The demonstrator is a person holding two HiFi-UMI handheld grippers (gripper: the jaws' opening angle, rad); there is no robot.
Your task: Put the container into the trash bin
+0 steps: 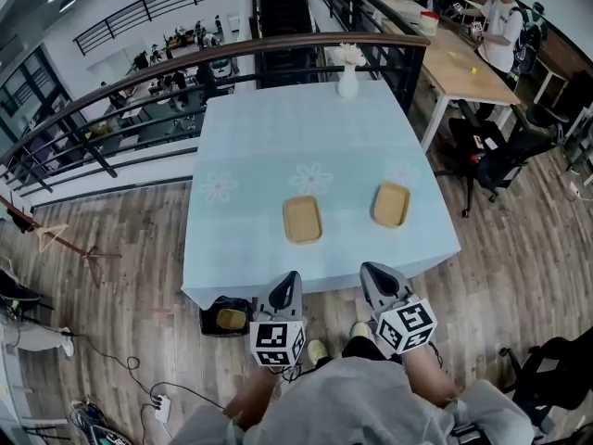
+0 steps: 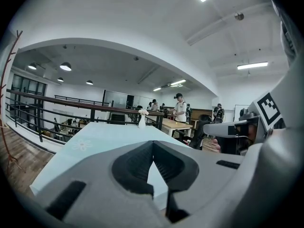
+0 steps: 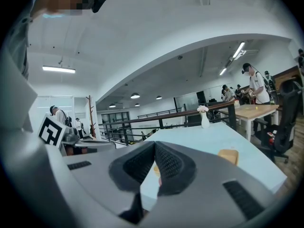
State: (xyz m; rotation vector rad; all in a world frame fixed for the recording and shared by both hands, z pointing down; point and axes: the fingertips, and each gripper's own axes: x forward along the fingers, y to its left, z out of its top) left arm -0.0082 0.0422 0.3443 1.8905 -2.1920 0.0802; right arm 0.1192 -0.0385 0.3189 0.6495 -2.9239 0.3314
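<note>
Claws, both hand-held, at near edge of bench: left claw shut w/ tips meeting, nothing held; right claw likewise shut and empty. Trash bin on wood floor, just left of left claw, beside bench's near-left corner; a tan item, prob. another container, lies inside.

Bench w/ pale blue cloth carries the task's things: left container and right container. Both are shallow tan trays, lying flat, well apart, neither touched. Flower vase at far edge.

Risks (judged):
- Claws must open first, else shut tips would just shove a tray along.
- Trays sit low on cloth, so a jaw may snag fabric or slip off the rim.
- Bin mouth is small and low on floor, so a release from height may miss.

Count: 2 claws, 2 containers on bench, 1 bin, 1 vase.
</note>
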